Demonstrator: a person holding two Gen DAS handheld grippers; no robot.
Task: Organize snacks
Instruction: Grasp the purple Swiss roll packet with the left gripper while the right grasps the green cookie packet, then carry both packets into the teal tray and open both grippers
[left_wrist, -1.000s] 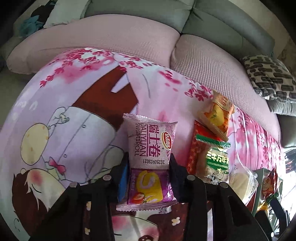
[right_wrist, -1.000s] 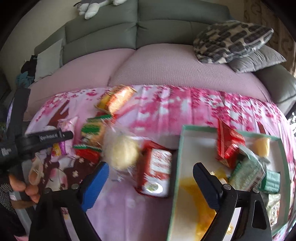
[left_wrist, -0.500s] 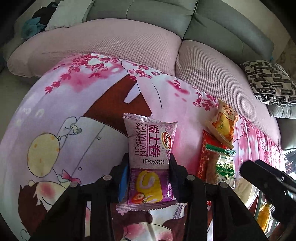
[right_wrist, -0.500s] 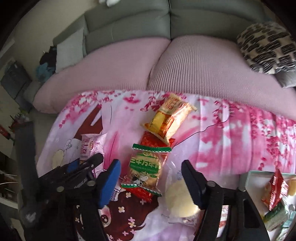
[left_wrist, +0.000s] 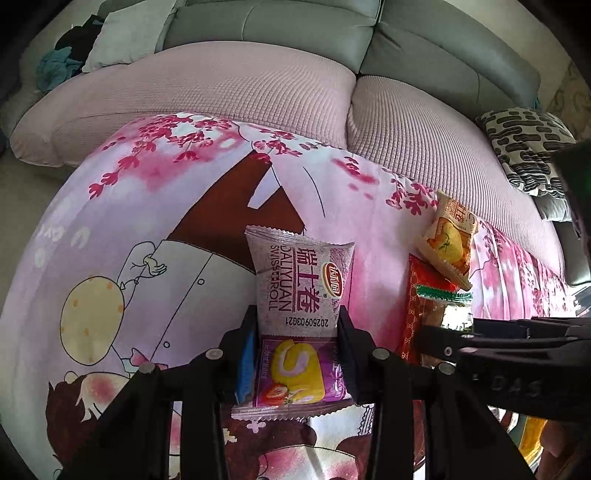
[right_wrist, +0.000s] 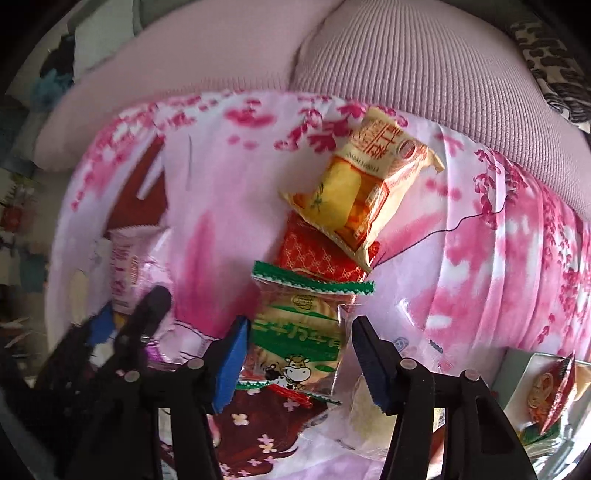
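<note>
Snacks lie on a pink cartoon-print cloth (left_wrist: 155, 206) spread in front of a sofa (left_wrist: 258, 85). Five loose packets can be counted. One Swiss-roll packet (left_wrist: 301, 291) stands low in the centre of the left wrist view, pinched by its lower half in the clenched left gripper (left_wrist: 297, 363). In the right wrist view, three packets overlap in a chain from upper right to lower centre: one yellow cake packet (right_wrist: 364, 192), one red packet (right_wrist: 317, 254) partly under it, and one green-edged biscuit packet (right_wrist: 299, 332). The right gripper (right_wrist: 299, 365) straddles the green-edged biscuit packet, jaws closing; its left pad is at the wrapper's edge, while its right pad stands just clear of it. One clear packet holding a pale round cake (right_wrist: 364, 413) sits at lower right, partly behind the right finger. At the far lower right edge, one box (right_wrist: 517, 373) holds at least one red snack; the rest is cut off.
</note>
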